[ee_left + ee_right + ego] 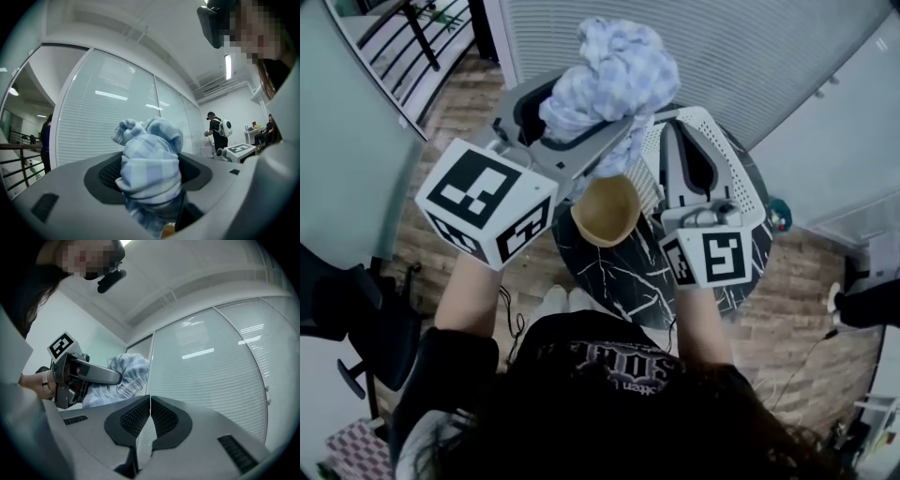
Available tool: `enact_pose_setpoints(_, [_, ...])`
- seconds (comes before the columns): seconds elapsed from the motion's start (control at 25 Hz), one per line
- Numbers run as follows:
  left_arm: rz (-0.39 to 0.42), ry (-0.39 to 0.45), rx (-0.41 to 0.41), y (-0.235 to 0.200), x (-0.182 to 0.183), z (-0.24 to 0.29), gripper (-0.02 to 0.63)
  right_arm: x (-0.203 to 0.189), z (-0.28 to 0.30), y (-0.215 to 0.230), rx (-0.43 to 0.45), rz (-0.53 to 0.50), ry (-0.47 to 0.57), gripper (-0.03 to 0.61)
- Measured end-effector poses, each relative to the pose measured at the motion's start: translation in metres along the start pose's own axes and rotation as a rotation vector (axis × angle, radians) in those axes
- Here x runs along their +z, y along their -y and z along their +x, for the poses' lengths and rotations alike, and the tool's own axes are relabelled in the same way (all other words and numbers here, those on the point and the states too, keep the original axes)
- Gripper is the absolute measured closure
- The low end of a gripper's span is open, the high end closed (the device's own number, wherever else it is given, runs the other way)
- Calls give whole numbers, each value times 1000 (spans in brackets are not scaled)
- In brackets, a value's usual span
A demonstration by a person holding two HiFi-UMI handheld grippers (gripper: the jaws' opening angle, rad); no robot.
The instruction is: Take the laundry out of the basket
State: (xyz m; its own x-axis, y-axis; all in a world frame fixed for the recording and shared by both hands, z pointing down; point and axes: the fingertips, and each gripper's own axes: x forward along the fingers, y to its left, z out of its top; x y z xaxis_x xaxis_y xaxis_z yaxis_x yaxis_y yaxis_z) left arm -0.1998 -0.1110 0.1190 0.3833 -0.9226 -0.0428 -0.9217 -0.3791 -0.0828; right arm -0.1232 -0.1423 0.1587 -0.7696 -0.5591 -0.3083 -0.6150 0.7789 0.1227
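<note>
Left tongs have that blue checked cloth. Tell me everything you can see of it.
The cloth is soft woven fabric in a pale blue and white check, bunched into a crumpled wad with a loose tail drooping below. The left tongs are closed on its middle, and the wad bulges out beyond the pads. It is held up in the air and appears clear of the basket, over the far side of the table in the head view. Only the left tongs touch it.

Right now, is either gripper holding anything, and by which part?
The left gripper clamps the checked cloth by a bunched fold, most of it bulging beyond the jaws. The right gripper is shut and empty.
</note>
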Motion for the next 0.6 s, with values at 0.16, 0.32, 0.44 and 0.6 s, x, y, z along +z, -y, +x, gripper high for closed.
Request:
enact_pose_setpoints(0.16, [-38, -4, 54, 5, -29, -11, 307, -8, -15, -11, 19, 4, -18, 551])
enact_pose_setpoints(0.32, [-29, -22, 115, 12, -52, -24, 307, -14, -29, -18, 35, 11, -37, 551])
enact_pose_setpoints(0.44, [-25, -35, 166, 17, -65, -33, 307, -21, -39, -19, 35, 19, -50, 551])
enact_pose_setpoints(0.6, [-4, -53, 238, 27, -84, -47, 307, -29, -57, -23, 34, 21, -66, 551])
